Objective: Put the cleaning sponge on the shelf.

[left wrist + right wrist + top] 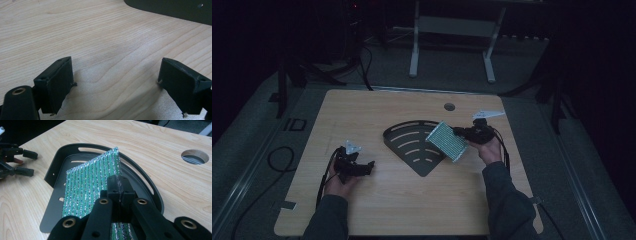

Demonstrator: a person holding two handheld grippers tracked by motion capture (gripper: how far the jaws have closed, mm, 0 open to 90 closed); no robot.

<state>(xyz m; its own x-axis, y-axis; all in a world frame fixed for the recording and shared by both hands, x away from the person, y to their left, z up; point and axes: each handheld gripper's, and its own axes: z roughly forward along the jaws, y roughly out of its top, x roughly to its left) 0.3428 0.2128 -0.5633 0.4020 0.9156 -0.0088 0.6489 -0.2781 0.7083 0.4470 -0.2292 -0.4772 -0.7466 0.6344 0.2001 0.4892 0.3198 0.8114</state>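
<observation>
My right gripper has its jaws clamped on the green mesh pad's edge, holding it tilted above the black slotted tray — directly below; my left gripper rests with jaws apart over bare desk.

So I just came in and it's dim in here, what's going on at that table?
A person works with a gripper in each hand. The right gripper is shut on the edge of a green mesh pad, holding it tilted over a black fan-shaped tray. The left gripper sits open above bare table, beside the tray.
</observation>
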